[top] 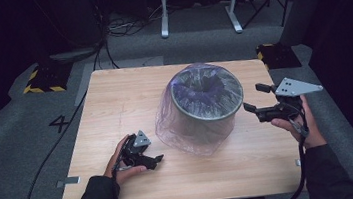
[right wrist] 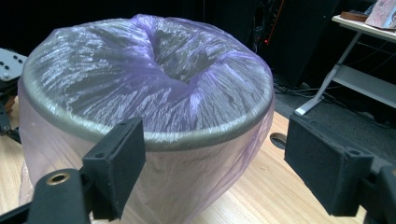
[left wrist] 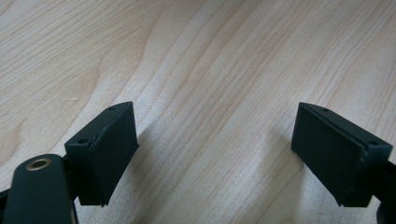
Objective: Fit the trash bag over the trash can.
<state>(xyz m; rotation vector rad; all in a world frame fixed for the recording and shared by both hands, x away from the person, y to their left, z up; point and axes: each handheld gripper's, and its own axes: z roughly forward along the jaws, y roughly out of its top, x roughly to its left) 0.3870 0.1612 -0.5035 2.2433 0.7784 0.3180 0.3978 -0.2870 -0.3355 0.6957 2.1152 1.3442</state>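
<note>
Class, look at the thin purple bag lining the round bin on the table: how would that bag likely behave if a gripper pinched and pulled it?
The purple bag looks thin and crinkled, so it would probably be floppy and bunch up between the pads. Its glossy film may slip from a light pinch. It is stretched over the bin's rim, so pulling it might tug the bin along.

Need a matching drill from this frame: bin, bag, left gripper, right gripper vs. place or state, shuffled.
Things
1. bin
2. bag
3. left gripper
4. right gripper

Places or states
A. open, low over bare wood at the near left of the table
B. translucent purple, stretched over the rim and hanging down the outside
C. open, held at rim height to the right of the bin
D. grey and round, standing upright at the table's middle

Pairs: 1-D, 2-B, 3-A, 4-C
</note>
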